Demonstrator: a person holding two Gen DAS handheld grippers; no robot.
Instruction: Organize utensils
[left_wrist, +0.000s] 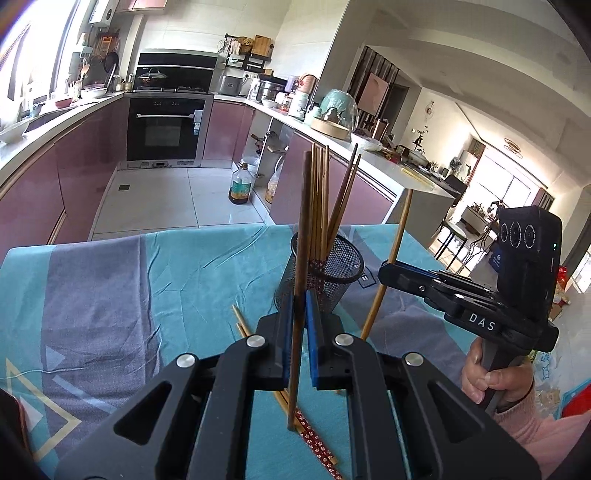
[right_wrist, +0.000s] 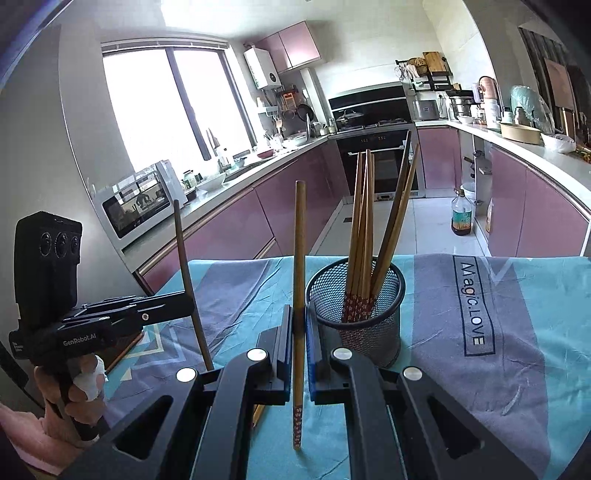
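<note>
Beside mesh cup (right_wrist: 356, 295), each hand-held gripper, left (left_wrist: 297, 332) and right (right_wrist: 300, 332), pinches one upright chopstick (left_wrist: 301, 258); light, stiff, slippery sticks, best clamped mid-shaft

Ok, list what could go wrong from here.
1. Each gripper pinches one chopstick low on its length, so it may pivot or slip out.
2. The mesh cup already holds leaning chopsticks; an incoming tip could catch them or tip the cup.
3. The left gripper and right gripper are close together and might collide.
</note>
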